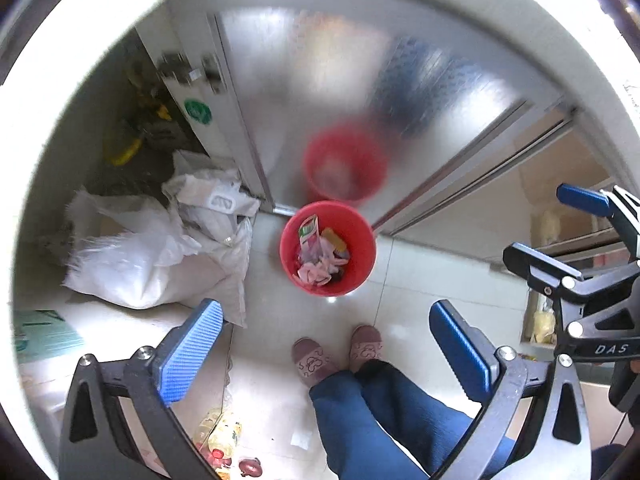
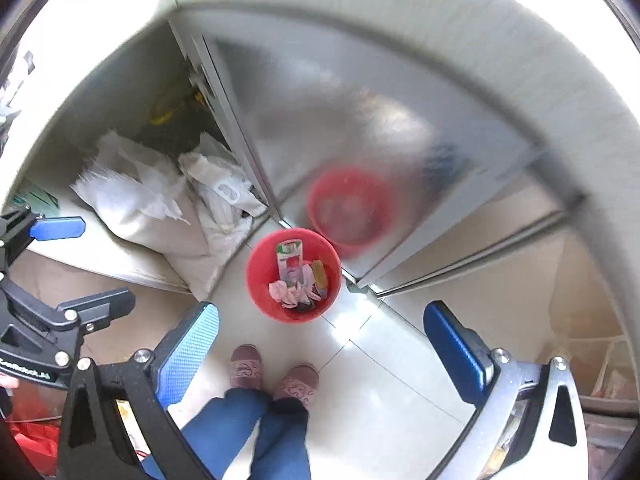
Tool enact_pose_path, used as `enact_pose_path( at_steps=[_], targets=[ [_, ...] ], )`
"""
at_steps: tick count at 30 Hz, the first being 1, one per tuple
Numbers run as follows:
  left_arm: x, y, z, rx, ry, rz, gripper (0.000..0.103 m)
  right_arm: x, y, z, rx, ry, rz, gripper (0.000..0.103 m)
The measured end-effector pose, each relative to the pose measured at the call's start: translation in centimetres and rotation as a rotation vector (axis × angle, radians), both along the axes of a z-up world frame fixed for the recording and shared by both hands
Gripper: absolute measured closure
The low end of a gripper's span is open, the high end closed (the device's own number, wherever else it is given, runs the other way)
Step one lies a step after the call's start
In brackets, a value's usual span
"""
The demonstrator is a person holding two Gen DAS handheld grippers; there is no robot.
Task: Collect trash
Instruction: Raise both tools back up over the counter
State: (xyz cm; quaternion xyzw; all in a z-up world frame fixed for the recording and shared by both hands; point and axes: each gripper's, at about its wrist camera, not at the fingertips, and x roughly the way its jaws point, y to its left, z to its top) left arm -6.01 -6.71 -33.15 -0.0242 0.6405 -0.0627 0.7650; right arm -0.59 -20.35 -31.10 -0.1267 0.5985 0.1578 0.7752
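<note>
Sitting on the pale tiled floor (image 1: 280,412) near the centre of both views, one red bin (image 1: 362,276) (image 2: 262,292) holds the trash (image 1: 320,258) (image 2: 298,280): a green-and-white carton, a yellow wrapper and pink crumpled pieces, heaped together below the rim. Its blurred red reflection (image 1: 345,164) (image 2: 352,206) shows just above it in the frosted metal door (image 1: 420,92) (image 2: 360,100), which the bin stands just beside. To the left of the bin lie two white sacks (image 1: 140,264) (image 2: 160,208), slumped against each other. Below the bin, two slippered feet (image 1: 338,354) (image 2: 274,374) and blue trouser legs stand on the tiles.

Both pairs of tongs are released and carry nothing. The left tongs (image 1: 326,354) frame the lower part of their own view with blue pads spread wide, and appear again at the left edge of the right view (image 2: 70,262). The right tongs (image 2: 322,350) are likewise spread, seen also at the right edge of the left view (image 1: 552,226).
</note>
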Motion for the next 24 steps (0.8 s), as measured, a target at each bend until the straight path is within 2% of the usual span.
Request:
enact_pose_path(
  at_steps=[4, 11, 19, 24],
  targets=[
    [-0.3, -0.4, 5.3, 0.012, -0.05, 0.013, 0.0, -0.3, -0.4, 4.4, 0.04, -0.035, -0.025, 0.001],
    [0.2, -1.1, 13.3, 0.035, -0.149, 0.019, 0.0, 0.7, -0.2, 11.2, 0.078, -0.112, -0.005, 0.001],
    [2.9, -0.6, 19.8, 0.056, -0.244, 0.025, 0.0, 2.6, 0.3, 16.1, 0.125, -0.212, 0.019, 0.001],
    [5.3, -0.2, 23.1, 0.076, -0.309, -0.007, 0.0, 4.2, 0.3, 18.6, 0.134, -0.265, 0.023, 0.001]
  ],
)
